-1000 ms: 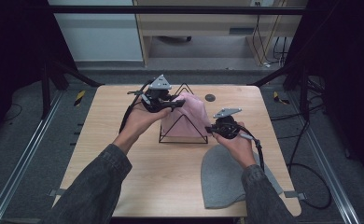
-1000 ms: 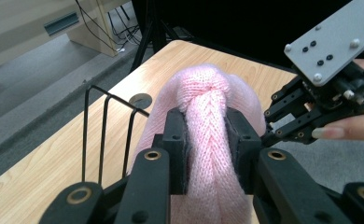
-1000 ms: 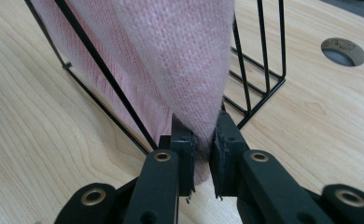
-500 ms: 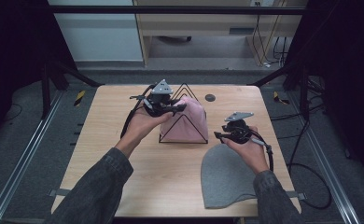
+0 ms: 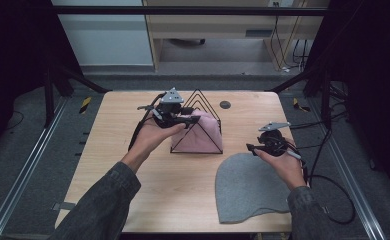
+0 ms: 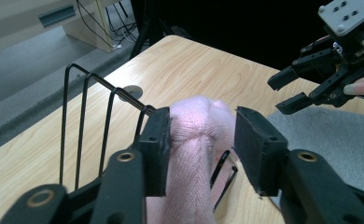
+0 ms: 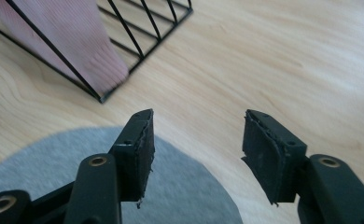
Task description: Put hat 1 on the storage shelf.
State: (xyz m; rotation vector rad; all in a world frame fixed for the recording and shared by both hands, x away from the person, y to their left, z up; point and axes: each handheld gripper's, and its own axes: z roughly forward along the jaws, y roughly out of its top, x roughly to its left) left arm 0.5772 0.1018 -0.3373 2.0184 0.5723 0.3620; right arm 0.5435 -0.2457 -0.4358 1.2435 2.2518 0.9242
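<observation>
High view: on the wooden table [image 5: 108,170], the left gripper [image 5: 190,120] sits at the top of the black wire rack [image 5: 198,127], jaws spread around the pink knit hat [image 6: 196,140] without pinching it. Right of the rack, the right gripper [image 5: 250,148] hangs open above the grey hat [image 5: 248,190].

Left gripper [image 5: 190,120] reaches forward from an extended left forearm, jaws parted; right gripper [image 5: 253,148], jaws spread wide, hovers nearer the person.
</observation>
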